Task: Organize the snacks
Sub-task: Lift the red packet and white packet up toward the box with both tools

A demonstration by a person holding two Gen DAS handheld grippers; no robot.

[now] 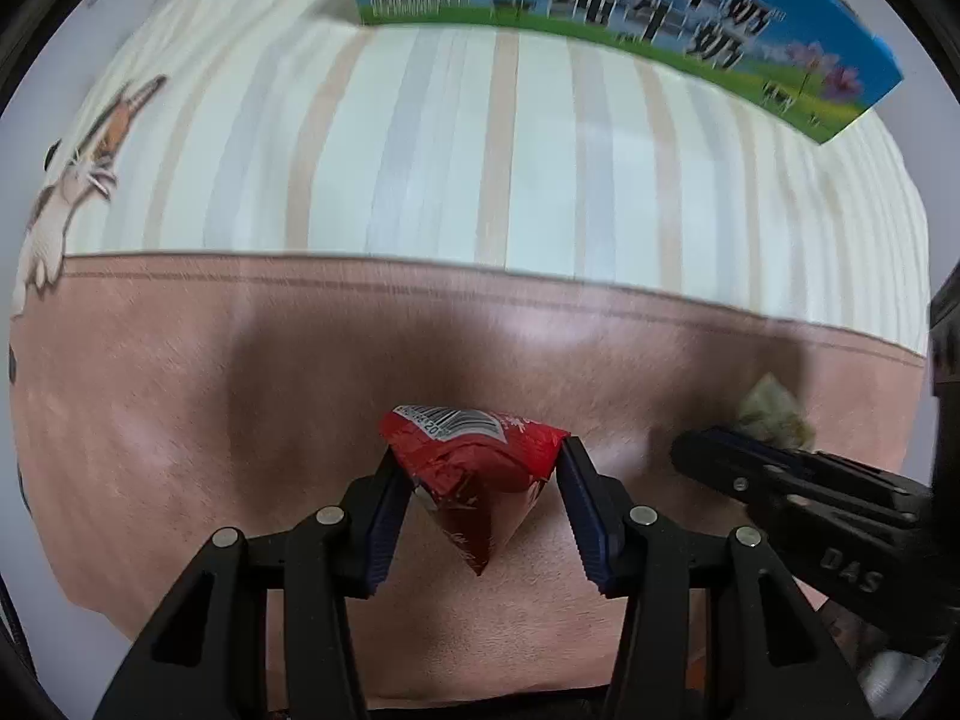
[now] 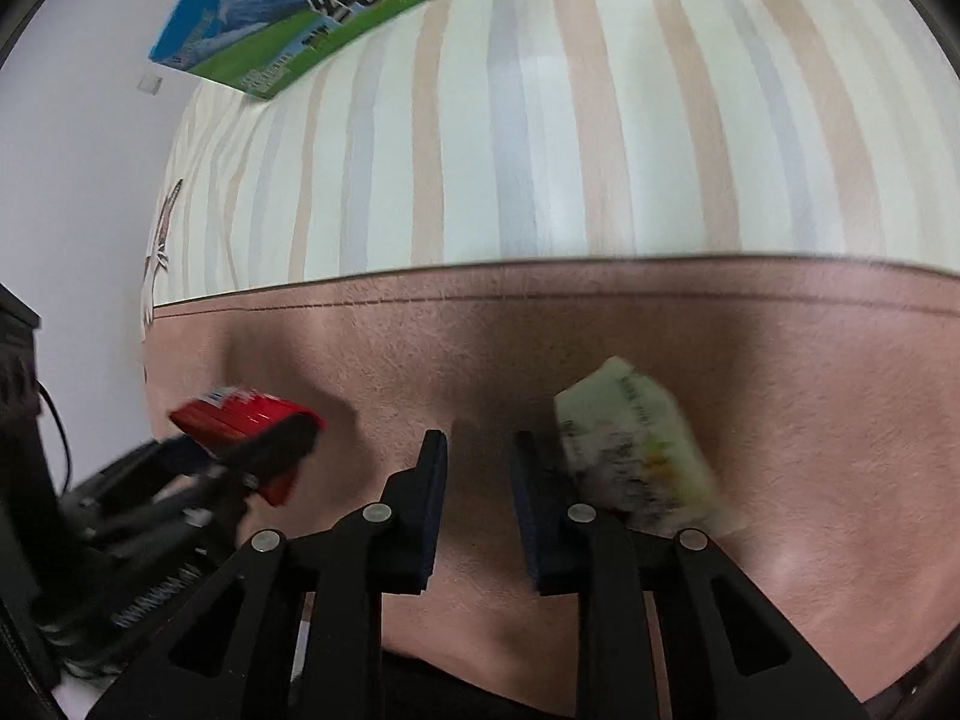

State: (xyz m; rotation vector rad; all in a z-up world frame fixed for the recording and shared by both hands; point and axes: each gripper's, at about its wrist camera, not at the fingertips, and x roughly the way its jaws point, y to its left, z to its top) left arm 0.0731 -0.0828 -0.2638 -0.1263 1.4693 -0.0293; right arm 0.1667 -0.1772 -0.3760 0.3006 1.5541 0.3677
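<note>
1. Your left gripper point(image 1: 477, 480) is clamped on a crinkled red foil snack packet point(image 1: 474, 462) with a white barcode panel; the blue pads press its two sides, and the packet's pointed end hangs toward 6 o'clock in the left wrist view.
2. Your right gripper point(image 2: 478, 474) has its jaws drawn together with nothing between them; only bare fabric shows in the narrow gap.
3. A pale green-and-white snack packet point(image 2: 636, 450) lies on the pinkish-brown suede-like blanket point(image 2: 780, 390), just beside the right finger point(image 2: 534, 498) at about 2 o'clock of that gripper; it is blurred, so you cannot tell whether they touch.
4. Beyond the blanket's seam runs a cream sheet with beige and grey stripes point(image 1: 480, 150); at 12 o'clock on it stands a blue-and-green printed carton point(image 1: 660, 18).
</note>
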